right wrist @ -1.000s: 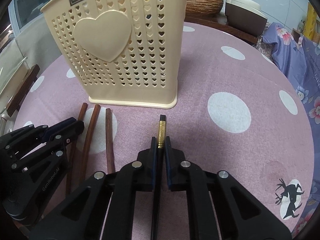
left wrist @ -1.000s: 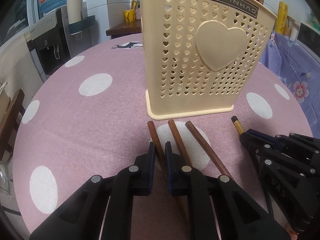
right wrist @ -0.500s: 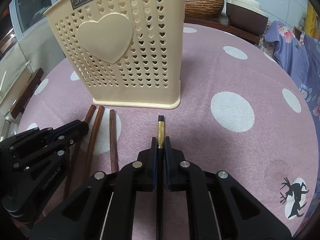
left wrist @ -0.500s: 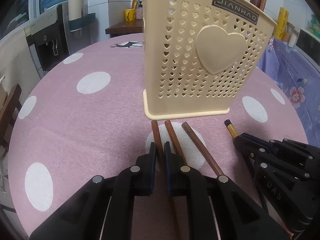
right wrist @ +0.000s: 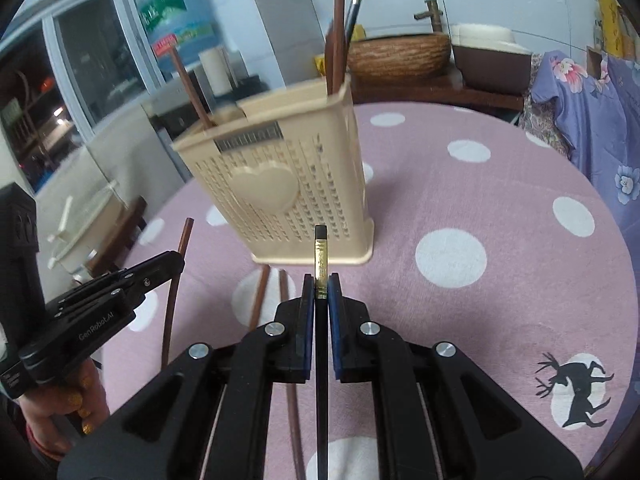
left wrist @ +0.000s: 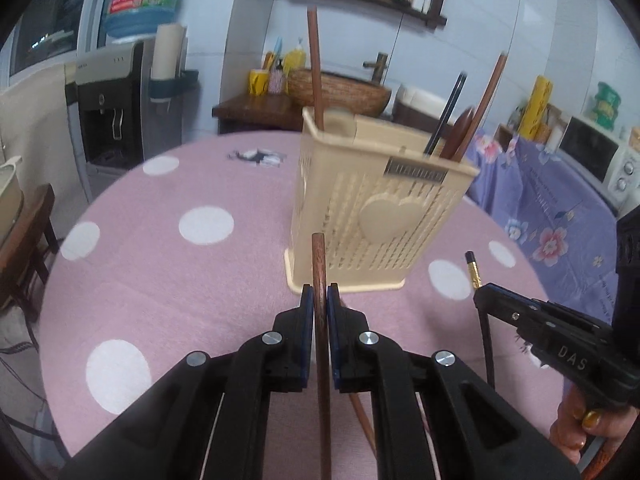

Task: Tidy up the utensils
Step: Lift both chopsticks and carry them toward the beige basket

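Observation:
My left gripper (left wrist: 320, 295) is shut on a brown wooden chopstick (left wrist: 319, 256), held off the pink dotted table (left wrist: 160, 280) and pointing at the cream heart-pattern holder (left wrist: 380, 216). At the right of the left wrist view, the right gripper (left wrist: 482, 298) holds a black chopstick (left wrist: 473, 269). In the right wrist view my right gripper (right wrist: 320, 287) is shut on that black, gold-banded chopstick (right wrist: 320, 254). The left gripper (right wrist: 174, 261) shows at the left with its brown chopstick (right wrist: 183, 240). Two brown chopsticks (right wrist: 260, 296) lie on the table in front of the holder (right wrist: 288, 184), which has several utensils standing in it.
A water dispenser (left wrist: 112, 112) stands beyond the table's left edge. A purple flowered cloth (left wrist: 560, 216) and a microwave (left wrist: 592, 152) are at the right. A woven basin (right wrist: 400, 54) sits on a dark counter behind. A deer print (right wrist: 576, 384) marks the tablecloth.
Both grippers have risen and tilted up, lifting the brown chopstick and the black chopstick off the table. The holder now looks smaller and farther away.

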